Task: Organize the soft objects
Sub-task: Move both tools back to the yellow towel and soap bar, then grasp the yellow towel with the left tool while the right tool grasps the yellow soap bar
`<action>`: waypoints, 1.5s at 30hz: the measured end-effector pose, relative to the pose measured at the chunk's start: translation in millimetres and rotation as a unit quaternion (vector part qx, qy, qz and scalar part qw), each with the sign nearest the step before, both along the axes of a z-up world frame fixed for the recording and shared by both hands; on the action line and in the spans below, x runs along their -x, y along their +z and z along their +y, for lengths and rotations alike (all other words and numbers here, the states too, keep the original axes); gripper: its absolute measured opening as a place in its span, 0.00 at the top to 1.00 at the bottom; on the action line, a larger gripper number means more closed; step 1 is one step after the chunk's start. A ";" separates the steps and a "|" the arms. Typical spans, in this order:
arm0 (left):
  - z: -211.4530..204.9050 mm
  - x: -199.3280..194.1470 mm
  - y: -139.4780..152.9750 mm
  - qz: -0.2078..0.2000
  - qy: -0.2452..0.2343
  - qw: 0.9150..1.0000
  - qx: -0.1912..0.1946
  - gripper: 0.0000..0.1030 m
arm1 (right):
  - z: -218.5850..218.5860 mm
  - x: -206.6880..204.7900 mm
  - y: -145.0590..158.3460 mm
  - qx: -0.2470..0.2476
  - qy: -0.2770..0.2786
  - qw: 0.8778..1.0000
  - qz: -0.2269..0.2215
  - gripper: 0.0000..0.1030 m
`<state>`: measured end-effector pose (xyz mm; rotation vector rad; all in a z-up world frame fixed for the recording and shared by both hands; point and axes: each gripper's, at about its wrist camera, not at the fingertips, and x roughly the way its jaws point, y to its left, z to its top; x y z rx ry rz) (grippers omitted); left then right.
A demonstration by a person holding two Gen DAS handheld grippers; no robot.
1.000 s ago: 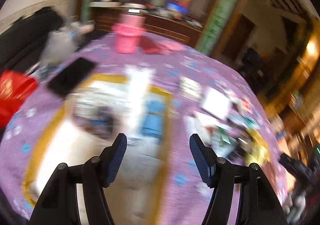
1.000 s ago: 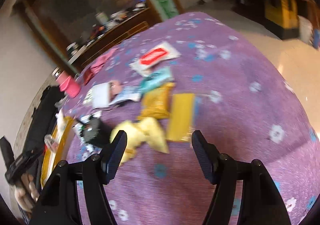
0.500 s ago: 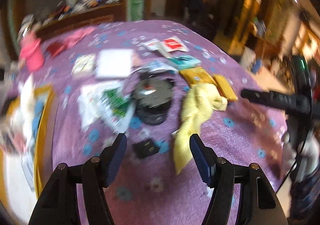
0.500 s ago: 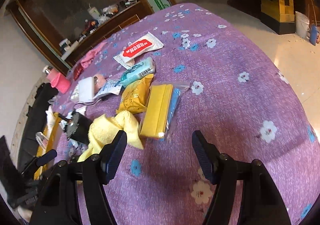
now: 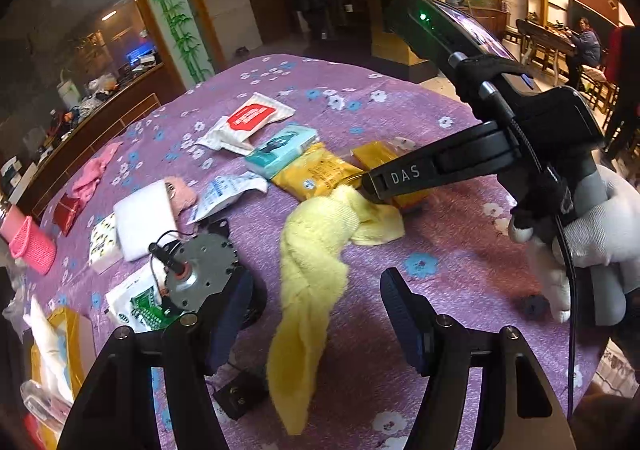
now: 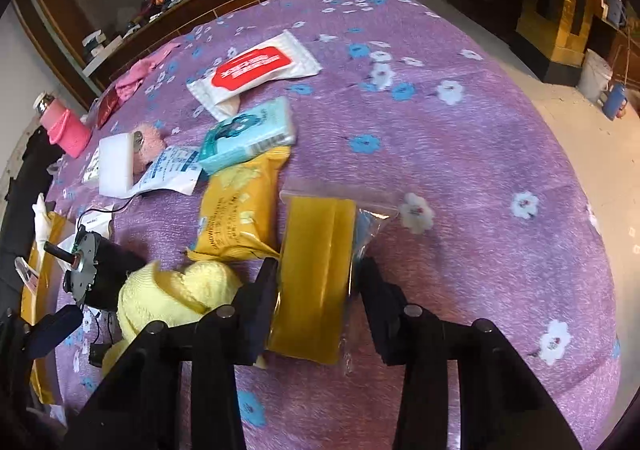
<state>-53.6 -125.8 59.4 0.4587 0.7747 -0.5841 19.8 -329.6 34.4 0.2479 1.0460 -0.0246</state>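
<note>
Yellow bagged sponge (image 6: pixel 316 274) sits between right gripper (image 6: pixel 318 302) jaws, just closing, apparently pinching it for lifting; left gripper (image 5: pixel 316 314) gapes above yellow towel (image 5: pixel 316 270).

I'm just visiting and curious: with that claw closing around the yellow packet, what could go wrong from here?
1. The right gripper has just been closing around the bagged yellow pad. Its clear bag looks loose and slick, so it may slip out when lifted.
2. The yellow towel lies against the left finger and could get caught and dragged along.
3. The motor sits by the open left gripper, whose finger might bump it.
</note>
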 end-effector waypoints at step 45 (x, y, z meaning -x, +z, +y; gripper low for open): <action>-49.6 -24.0 -40.1 -0.014 0.006 0.998 -0.061 0.54 | -3.2 30.7 -3.0 0.062 -0.003 0.998 0.002 0.32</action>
